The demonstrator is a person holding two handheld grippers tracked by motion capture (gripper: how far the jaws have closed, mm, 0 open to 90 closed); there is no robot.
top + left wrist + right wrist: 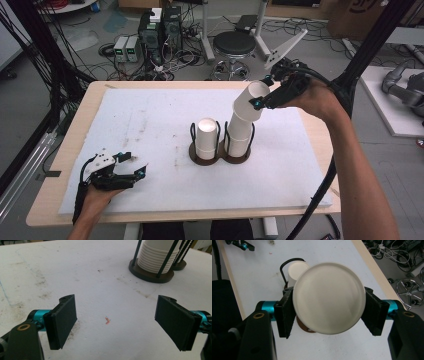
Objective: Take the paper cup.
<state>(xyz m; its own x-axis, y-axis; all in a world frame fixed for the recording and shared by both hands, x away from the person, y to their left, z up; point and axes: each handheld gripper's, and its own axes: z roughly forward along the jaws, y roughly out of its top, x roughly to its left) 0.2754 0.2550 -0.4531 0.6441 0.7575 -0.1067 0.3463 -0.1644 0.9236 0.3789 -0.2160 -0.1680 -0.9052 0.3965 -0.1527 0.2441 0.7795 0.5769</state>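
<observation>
Two stacks of upturned white paper cups stand in a dark double wire holder (pixel 218 156) at mid-table. My right gripper (pixel 257 92) is shut on the top cup (pixel 249 104) of the right stack (pixel 240 135) and holds it tilted above that stack. In the right gripper view its pads (pixel 285 312) press both sides of this cup (pixel 329 297), whose round end faces the camera. The left stack (pixel 206 137) stands untouched. My left gripper (pixel 135 165) rests open at the front left of the white mat, nothing between its jaws (pixel 117 320).
White foam mat (pixel 150 115) covers the wooden table (pixel 320 135). The left gripper view shows the nearer stack (pixel 156 257) in its holder base (pixel 150 275) ahead to the right. A stool (pixel 234 45), computers and cables lie on the floor beyond the far edge.
</observation>
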